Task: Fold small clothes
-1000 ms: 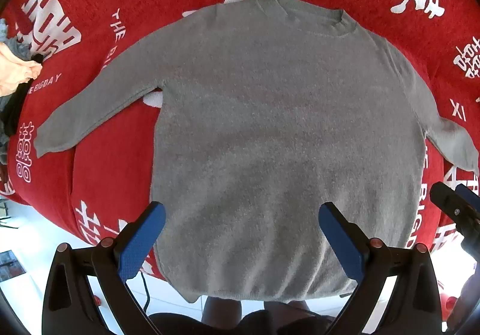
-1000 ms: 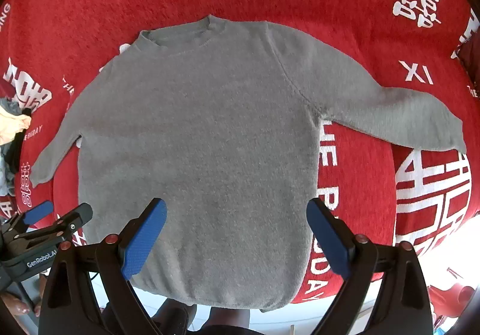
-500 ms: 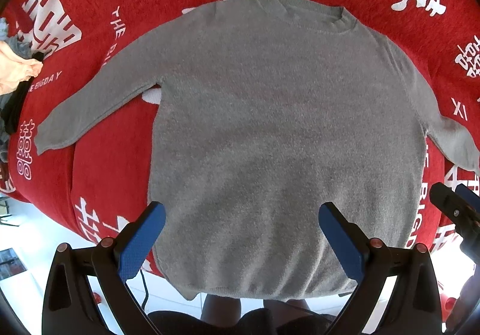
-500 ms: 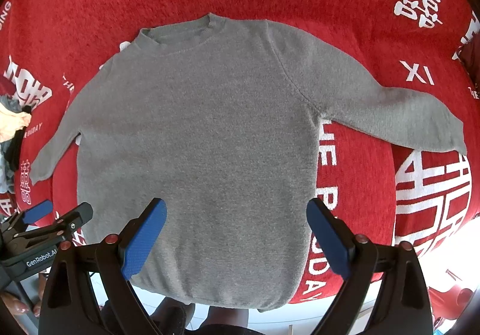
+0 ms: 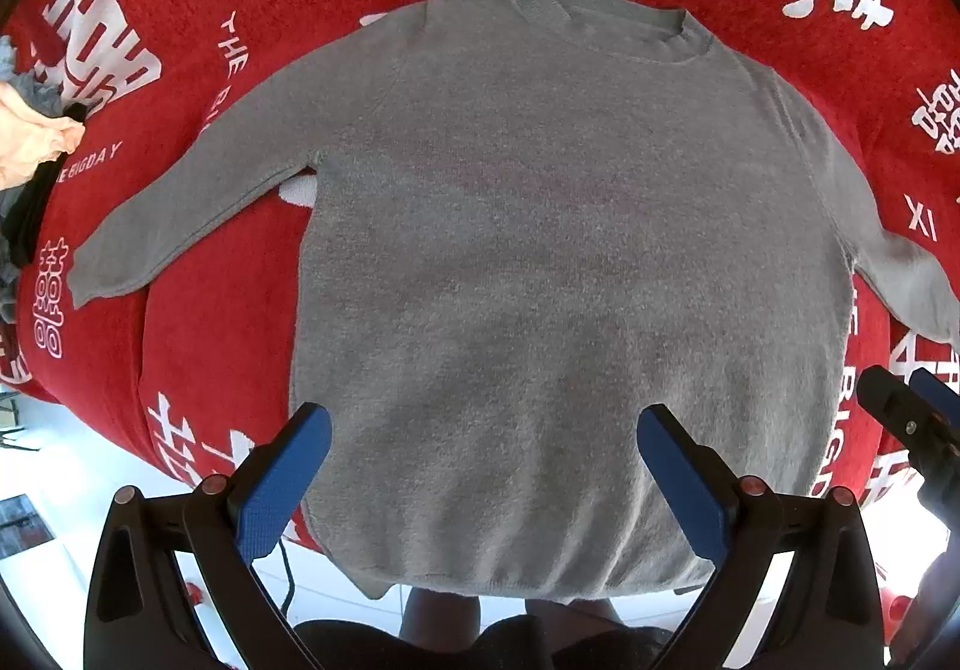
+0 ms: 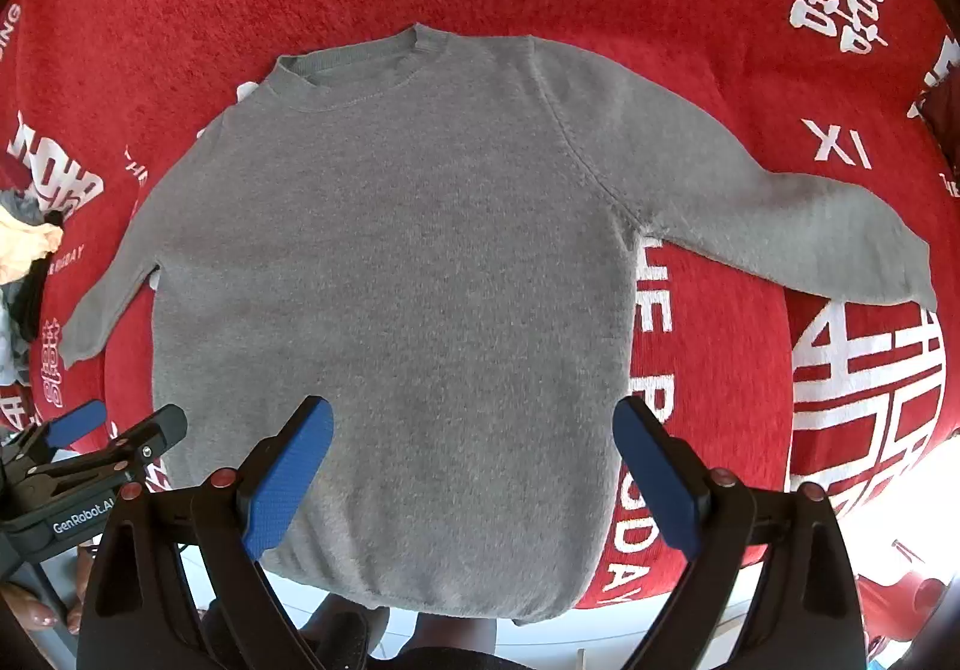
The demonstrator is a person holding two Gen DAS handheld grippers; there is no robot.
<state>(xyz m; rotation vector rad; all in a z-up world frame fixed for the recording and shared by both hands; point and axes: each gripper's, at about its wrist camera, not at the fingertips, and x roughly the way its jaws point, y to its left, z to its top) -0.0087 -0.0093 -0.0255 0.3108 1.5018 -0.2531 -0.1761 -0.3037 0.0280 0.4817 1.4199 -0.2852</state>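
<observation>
A small grey long-sleeved sweater lies flat on a red cloth, collar far, hem near and hanging over the front edge. Both sleeves are spread out to the sides. My left gripper hovers open above the lower part of the sweater, holding nothing. My right gripper is also open and empty above the same lower part. Each gripper shows at the edge of the other's view: the right gripper and the left gripper.
The red cloth with white printed characters covers the surface. A heap of peach, black and grey garments sits at the far left. White floor and a person's legs lie below the front edge.
The sweater sits slightly higher and farther in both views; both grippers have drawn back a little. Both stay open.
</observation>
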